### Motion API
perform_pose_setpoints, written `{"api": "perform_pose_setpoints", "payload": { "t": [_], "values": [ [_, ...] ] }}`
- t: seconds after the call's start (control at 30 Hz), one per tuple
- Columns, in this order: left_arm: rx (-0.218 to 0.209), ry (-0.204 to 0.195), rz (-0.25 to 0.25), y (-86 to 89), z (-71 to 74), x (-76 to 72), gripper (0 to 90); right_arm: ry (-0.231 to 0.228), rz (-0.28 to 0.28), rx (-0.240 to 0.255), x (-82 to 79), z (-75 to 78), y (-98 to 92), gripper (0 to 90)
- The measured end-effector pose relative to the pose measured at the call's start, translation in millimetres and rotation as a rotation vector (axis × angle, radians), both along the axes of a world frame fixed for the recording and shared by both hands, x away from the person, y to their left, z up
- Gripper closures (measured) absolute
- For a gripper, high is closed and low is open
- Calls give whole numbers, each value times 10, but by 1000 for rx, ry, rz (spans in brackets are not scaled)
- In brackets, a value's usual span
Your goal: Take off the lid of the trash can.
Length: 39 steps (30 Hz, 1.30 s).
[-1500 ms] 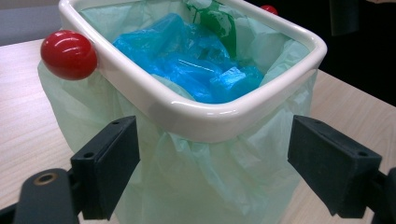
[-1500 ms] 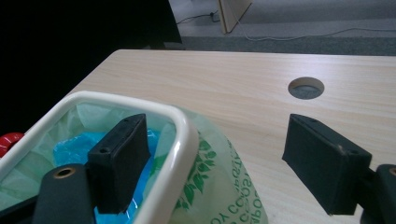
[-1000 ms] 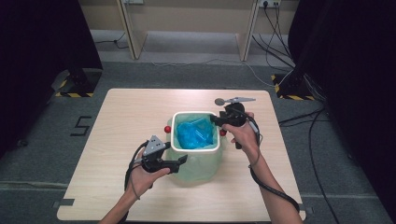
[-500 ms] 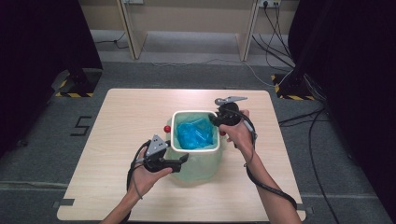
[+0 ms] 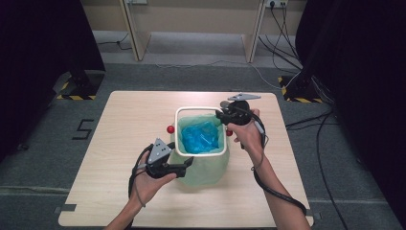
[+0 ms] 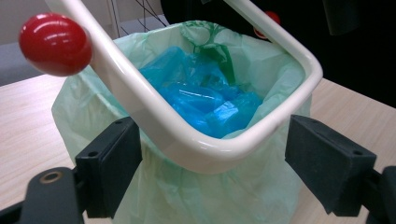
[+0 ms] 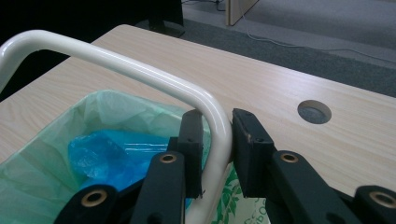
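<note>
A bin lined with a pale green bag (image 5: pixel 206 167) stands mid-table with crumpled blue plastic (image 5: pixel 200 139) inside. A white tube ring (image 5: pixel 178 129) with red knobs (image 5: pixel 170 129) sits raised over its mouth. My right gripper (image 5: pixel 224 117) holds the ring's far right corner. Its jaws have just been closing, and in the right gripper view the pads (image 7: pixel 217 126) sit on both sides of the tube (image 7: pixel 140 70). My left gripper (image 5: pixel 186 164) is at the bin's near left corner. In the left gripper view its wide jaws (image 6: pixel 212 168) lie against the bag, below the ring (image 6: pixel 196 149).
The light wood table (image 5: pixel 124 120) has bare room left and right of the bin and a round cable hole (image 7: pixel 314 111) behind the ring. Dark screens flank the table, and cables run over the grey floor at the right.
The right gripper's jaws have closed onto the ring's tube and the hand has risen a little, bringing that side of the ring up. The left hand has stayed in place.
</note>
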State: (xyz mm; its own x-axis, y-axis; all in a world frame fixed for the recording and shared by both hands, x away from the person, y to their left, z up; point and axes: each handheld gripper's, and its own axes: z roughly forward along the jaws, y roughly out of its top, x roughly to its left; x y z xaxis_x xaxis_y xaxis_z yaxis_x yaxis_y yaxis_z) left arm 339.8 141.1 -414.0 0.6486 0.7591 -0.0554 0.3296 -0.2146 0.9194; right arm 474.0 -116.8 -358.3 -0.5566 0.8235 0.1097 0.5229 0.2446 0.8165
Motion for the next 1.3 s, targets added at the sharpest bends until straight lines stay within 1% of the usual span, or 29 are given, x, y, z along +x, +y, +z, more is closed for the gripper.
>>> {"api": "perform_pose_setpoints", "payload": {
  "t": [0.1,0.23,0.33,0.43,0.47,0.63,0.73,0.87,0.93,1.03,1.13,1.3],
  "values": [
    [-2,-9,-9,-13,28,-18,182,8,0,19,0,27,-36,744],
    [-10,-11,-18,-21,57,-35,181,14,3,37,0,57,-79,745],
    [-16,-9,-26,-25,56,-40,181,18,8,59,-8,86,-116,745],
    [-16,-11,-48,-17,49,-47,189,20,7,77,-12,107,-169,745],
    [-18,-10,-48,-10,46,-47,194,20,9,85,-15,112,-191,745],
    [-23,-11,-58,37,26,-61,194,22,-6,128,-30,155,-356,746],
    [-30,2,-51,62,9,-60,185,20,-18,147,-42,199,-471,746],
    [-32,17,-42,102,-31,-55,185,8,-39,151,-66,259,-632,746],
    [-27,20,-41,127,-45,-59,184,2,-49,143,-78,269,-715,746],
    [-30,23,-28,177,-61,-66,182,8,-67,136,-96,237,-846,746],
    [-31,27,-26,224,-82,-75,174,19,-89,142,-118,177,-980,747],
    [-33,47,-20,300,-141,-99,166,34,-118,138,-156,50,-1176,746]
  ]
}}
